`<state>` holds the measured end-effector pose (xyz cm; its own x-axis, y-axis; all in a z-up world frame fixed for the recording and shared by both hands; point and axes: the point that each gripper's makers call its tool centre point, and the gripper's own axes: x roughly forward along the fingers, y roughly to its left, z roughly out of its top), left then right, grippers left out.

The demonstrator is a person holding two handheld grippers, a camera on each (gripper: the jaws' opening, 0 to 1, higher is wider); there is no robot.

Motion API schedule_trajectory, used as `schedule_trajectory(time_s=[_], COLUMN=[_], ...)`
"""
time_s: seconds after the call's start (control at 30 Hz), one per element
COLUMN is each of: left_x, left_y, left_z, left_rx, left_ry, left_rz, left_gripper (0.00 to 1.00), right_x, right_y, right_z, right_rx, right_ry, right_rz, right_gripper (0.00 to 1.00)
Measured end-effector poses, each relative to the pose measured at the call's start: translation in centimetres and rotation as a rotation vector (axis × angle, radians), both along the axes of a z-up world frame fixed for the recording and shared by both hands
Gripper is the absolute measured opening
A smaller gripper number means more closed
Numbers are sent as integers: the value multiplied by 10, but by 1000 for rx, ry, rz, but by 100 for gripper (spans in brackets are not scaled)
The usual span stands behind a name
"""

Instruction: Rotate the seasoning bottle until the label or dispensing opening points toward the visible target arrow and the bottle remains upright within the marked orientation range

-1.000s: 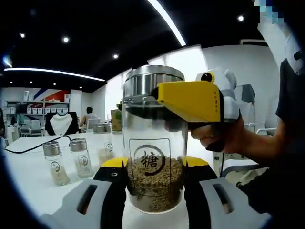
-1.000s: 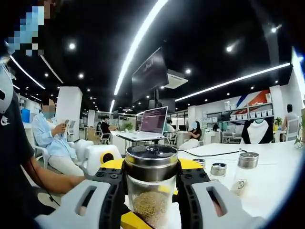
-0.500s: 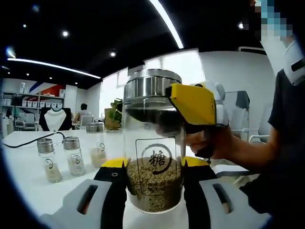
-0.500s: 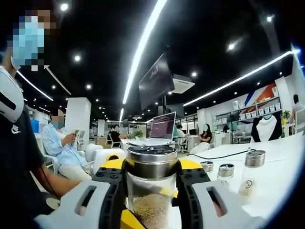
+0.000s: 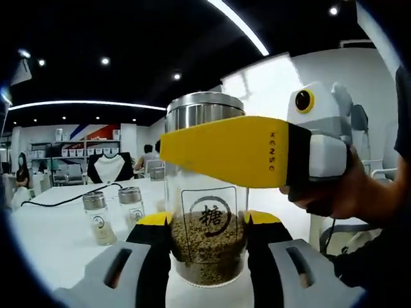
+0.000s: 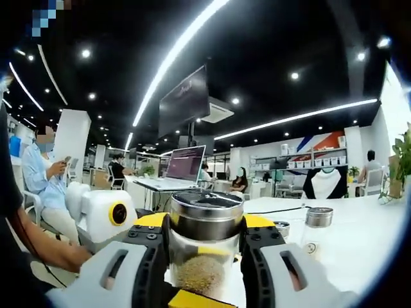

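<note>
A glass seasoning bottle [image 5: 207,221] with a steel cap, a round black label and brown granules stands upright close in front in the left gripper view. My left gripper [image 5: 207,224] is shut on its lower body, the label facing the camera. My right gripper [image 5: 231,151] reaches in from the right, held by a hand [image 5: 337,192], its yellow jaw lying across the bottle just under the cap. In the right gripper view, the right gripper [image 6: 205,224] is shut on the bottle [image 6: 204,215] at the cap. The left gripper [image 6: 103,215] shows low on the left.
A white table [image 5: 58,244] carries two small shakers [image 5: 96,218] [image 5: 131,204] and a black cable [image 5: 64,199]. The right gripper view has more shakers [image 6: 318,221], a laptop [image 6: 183,163], a seated person [image 6: 45,173] and a plant [image 6: 401,154].
Both views have swung. In the left gripper view the right gripper's yellow jaw now stretches further left across the bottle under the cap. The label still faces the left camera.
</note>
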<state>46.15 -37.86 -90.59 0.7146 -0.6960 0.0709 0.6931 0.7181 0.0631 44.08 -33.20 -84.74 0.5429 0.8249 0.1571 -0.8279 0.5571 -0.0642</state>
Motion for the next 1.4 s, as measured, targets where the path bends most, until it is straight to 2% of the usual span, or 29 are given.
schedule_trajectory(time_s=[0.1,0.37,0.53,0.6,0.7,0.8,0.9,1.03,1.13,1.2,1.3,1.4], left_x=[4,6,7,7,10,11,7,5,1,1,-2,-7], left_y=[4,7,11,12,12,10,6,2,-3,-1,-1,-5], left_z=[-1,-3,0,1,-2,-4,-3,-1,-5,-6,-3,-6], left_rx=[-36,-35,-54,-51,-23,-1,-17,-20,-6,-9,-27,-18], left_ry=[9,-22,-41,-46,-49,-46,-30,-22,4,5,17,51], left_rz=[54,166,210,211,187,147,77,12,-69,-76,-108,-166], left_gripper=[47,47,47,47,47,47,47,47,46,46,47,47], right_x=[4,10,9,7,7,11,12,11,12,10,4,-7], right_y=[1,3,4,5,6,3,-2,-4,-6,-6,-5,1], right_z=[-2,-4,-1,0,-3,-5,-5,-3,-3,-3,1,-1], right_rx=[11,11,22,4,-34,-16,1,5,11,12,30,-23], right_ry=[18,44,14,-3,-9,27,57,65,80,82,85,68], right_rz=[-48,-139,-167,-159,-138,-106,-68,-32,-9,18,72,171], right_gripper=[40,40,40,40,40,40,40,40,40,40,40,40])
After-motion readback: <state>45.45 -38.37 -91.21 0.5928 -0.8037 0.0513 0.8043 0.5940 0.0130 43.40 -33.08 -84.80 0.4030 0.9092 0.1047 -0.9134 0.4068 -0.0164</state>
